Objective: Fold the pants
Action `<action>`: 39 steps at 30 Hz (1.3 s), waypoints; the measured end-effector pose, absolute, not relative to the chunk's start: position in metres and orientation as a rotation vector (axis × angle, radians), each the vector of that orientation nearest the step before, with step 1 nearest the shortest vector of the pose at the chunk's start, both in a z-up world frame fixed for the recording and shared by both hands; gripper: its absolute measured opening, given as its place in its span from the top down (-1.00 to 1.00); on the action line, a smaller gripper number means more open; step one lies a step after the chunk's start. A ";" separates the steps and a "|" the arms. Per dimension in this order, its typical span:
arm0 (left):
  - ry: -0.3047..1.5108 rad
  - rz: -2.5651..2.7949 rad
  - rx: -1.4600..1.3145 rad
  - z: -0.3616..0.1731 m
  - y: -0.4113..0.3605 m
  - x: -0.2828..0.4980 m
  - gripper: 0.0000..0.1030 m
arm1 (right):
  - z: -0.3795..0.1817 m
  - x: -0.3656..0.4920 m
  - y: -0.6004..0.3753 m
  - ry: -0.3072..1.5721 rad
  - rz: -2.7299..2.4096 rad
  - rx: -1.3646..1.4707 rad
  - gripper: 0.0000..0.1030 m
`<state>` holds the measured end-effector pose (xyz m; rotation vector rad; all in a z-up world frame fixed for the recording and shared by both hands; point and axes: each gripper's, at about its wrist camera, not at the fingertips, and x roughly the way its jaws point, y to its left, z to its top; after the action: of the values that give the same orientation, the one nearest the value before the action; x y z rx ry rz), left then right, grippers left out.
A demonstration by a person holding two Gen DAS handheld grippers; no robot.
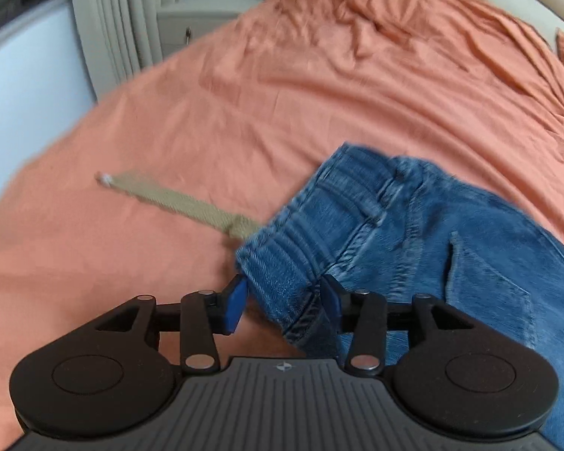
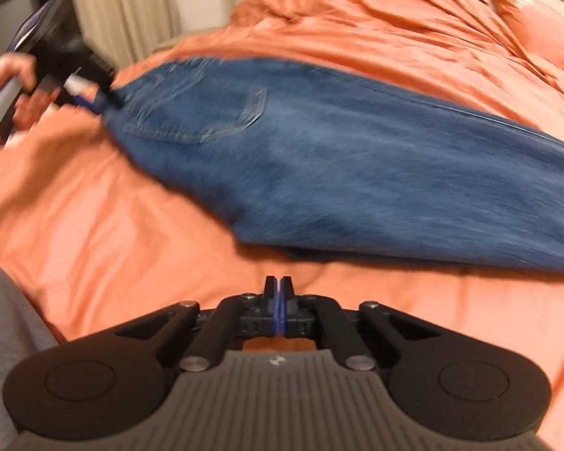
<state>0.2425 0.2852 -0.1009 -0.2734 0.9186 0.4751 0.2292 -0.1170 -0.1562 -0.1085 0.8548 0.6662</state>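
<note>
Lying nearest in the left wrist view, the left gripper [image 1: 282, 300] stands with its jaws wide apart; the elastic waistband end of the blue jeans [image 1: 413, 233] sits in the gap, its denim against the right-hand blue pad [image 1: 331, 302], while the left-hand pad shows bare, so whether the cloth is actually held cannot be told from this view. Item, jeans: waistband corner at the fingertips, belt loop and seams visible, body running off toward 4 o'clock over the orange bedsheet [image 1: 169, 143]. Item, tan drawstring [image 1: 191, 203]: issues from the waistband and lies flat on the sheet toward 10 o'clock, white tip at its far end. Item, background at 11 to 12 o'clock: pale curtain [image 1: 120, 18] and a white bedside cabinet [image 1: 206, 18]; rumpled sheet folds at 1 o'clock. In the right wrist view, the right gripper [image 2: 278, 300] has its jaws pressed together with nothing between them, poised over bare bedsheet [image 2: 131, 225], apart from the denim. Item, jeans [image 2: 319, 158]: motion-blurred, back pocket uppermost, stretched from 10 o'clock to 3 o'clock across the bed beyond the fingertips. Item, far left at 10 o'clock: the left gripper [image 2: 94, 92] meets the waistband end, with the person's left hand [image 2: 3, 75] on its handle.
</note>
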 end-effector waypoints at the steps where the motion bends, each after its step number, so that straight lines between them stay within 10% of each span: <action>1: 0.899 0.472 -0.243 -0.092 0.278 0.241 -0.03 | -0.151 0.230 -0.127 0.855 0.647 -0.082 1.00; 18: 0.882 0.125 -0.019 -0.066 0.106 0.310 -0.05 | -0.077 0.318 -0.440 0.837 0.158 0.363 0.58; 39: 1.051 0.194 0.021 -0.158 0.065 0.393 -0.05 | -0.151 0.541 -0.601 0.774 0.226 -0.091 0.00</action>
<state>0.3926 0.0648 -0.1584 0.0207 1.0512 0.1944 0.5412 -0.6009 -0.1505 -0.0909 0.7738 0.2259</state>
